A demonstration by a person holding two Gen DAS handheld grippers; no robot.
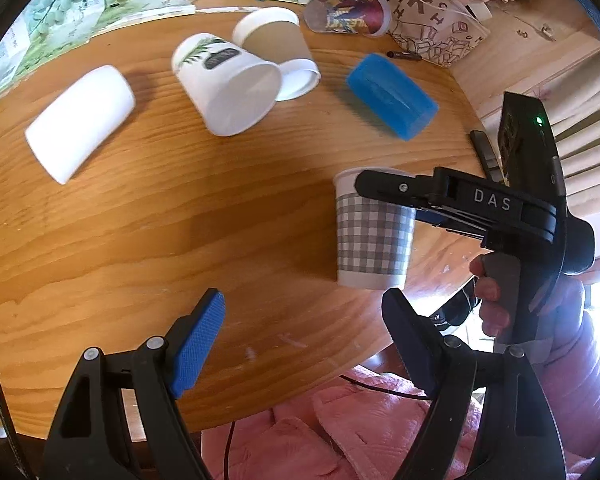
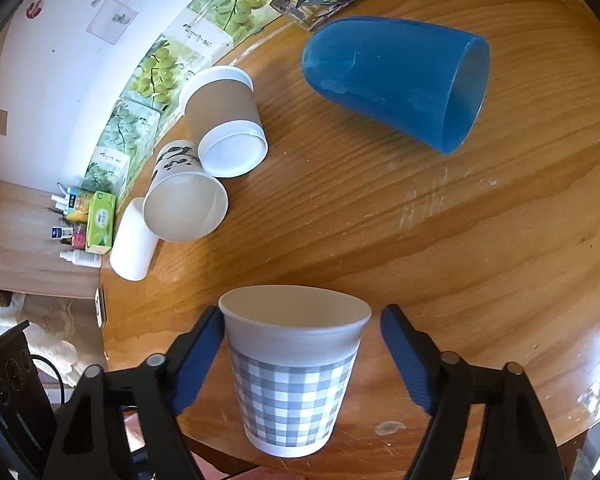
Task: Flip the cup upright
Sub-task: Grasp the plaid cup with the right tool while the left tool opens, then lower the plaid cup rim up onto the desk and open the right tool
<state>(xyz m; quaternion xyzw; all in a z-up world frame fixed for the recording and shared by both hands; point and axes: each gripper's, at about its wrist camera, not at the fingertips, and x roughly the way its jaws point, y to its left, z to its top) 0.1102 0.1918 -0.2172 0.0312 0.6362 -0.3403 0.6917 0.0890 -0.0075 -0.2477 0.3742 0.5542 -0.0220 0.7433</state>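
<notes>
Across both views spreads the round wooden table (image 2: 440, 240), its near edge cut off at the bottom of each frame. Upper right in the right wrist view, a blue plastic cup (image 2: 396, 80) lies on its side, mouth toward the right. Left of centre lie a brown-sleeved paper cup (image 2: 224, 120), a white paper cup with a panda print (image 2: 184, 200), and a plain white cup (image 2: 134, 240) partly hidden behind it. Low in the middle stands the grey-checked paper cup (image 2: 292, 376), upright, mouth up, between the spread fingers of the right gripper (image 2: 302, 360); the left pad sits at its rim, the right pad apart, so nothing is clamped. At the bottom of the left wrist view, the left gripper (image 1: 304, 344) is spread wide, holding nothing, though its right pad is hard to make out.
</notes>
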